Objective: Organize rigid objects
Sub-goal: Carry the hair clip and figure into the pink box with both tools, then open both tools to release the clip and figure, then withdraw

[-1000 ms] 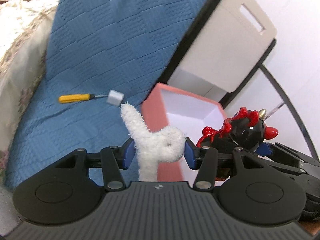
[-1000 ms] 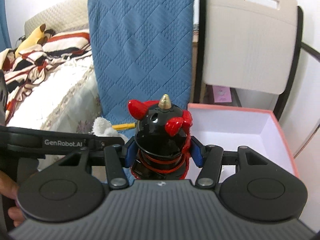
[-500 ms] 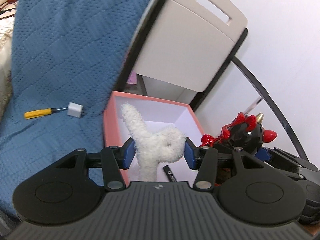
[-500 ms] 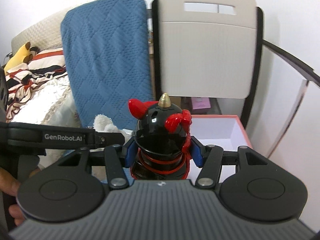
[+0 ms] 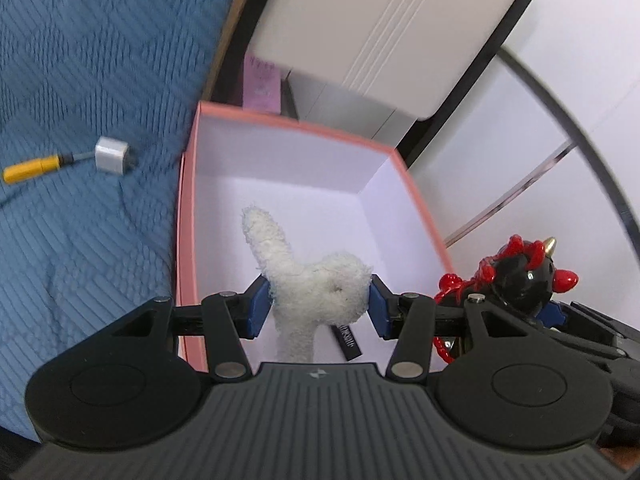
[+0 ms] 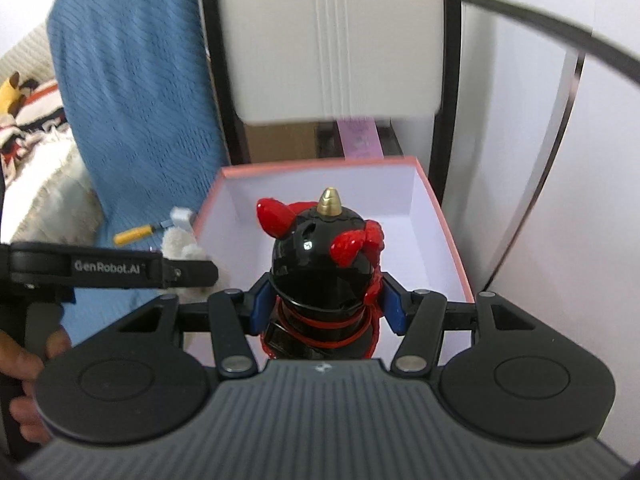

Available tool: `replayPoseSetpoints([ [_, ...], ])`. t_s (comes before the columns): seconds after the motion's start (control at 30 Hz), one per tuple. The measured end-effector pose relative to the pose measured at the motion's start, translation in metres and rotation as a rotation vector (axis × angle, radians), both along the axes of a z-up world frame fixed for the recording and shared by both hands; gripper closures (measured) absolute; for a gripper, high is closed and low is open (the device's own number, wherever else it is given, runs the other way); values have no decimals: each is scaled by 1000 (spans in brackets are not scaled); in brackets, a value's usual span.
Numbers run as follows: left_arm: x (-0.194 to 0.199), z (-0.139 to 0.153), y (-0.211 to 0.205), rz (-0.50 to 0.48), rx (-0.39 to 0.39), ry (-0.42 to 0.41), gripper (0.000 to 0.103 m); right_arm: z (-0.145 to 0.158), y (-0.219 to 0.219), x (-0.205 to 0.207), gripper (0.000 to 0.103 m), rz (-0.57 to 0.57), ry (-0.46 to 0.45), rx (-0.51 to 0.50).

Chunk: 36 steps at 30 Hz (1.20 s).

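Pink box (image 5: 188, 240) now brought under both loads, 12 o'clock; white plush (image 5: 316, 284) clamped by left gripper (image 5: 316, 304), black-red figurine (image 6: 324, 264) by right gripper (image 6: 324, 308); drop-in near

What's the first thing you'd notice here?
A shiny black toy with red horns, squeezed in the right gripper over a pink box. Next to it, the left gripper clamps a fluffy white toy over the same box.
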<state>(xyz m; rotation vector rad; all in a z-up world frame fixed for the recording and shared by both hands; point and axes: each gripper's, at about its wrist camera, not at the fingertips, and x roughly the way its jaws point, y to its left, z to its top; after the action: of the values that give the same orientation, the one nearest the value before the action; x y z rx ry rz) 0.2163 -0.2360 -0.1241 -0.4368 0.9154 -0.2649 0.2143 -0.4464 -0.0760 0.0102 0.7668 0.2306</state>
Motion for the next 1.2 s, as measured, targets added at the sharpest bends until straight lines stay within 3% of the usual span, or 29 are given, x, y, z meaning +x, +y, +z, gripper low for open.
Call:
replayPoseSetpoints([
  [0.3,30,-54,-38,-44,46,97,47,-74,-18,35,45,-6,141,-22],
  [0.4,40,-68,-42,-55,11,131,47,-91,-21,41,45,-9,175,-24],
  [0.63,49,-82,-52,-73,60,145,47,-114,-22,51,44,-14,222,-25],
  [0.97,46,-74,-51,-72,68,137,46,-111,-28,49,39,-31,235,-36],
  [1.2,30,-45,-38,-65,73,77,46,-77,-26,36,39,-44,170,-23],
])
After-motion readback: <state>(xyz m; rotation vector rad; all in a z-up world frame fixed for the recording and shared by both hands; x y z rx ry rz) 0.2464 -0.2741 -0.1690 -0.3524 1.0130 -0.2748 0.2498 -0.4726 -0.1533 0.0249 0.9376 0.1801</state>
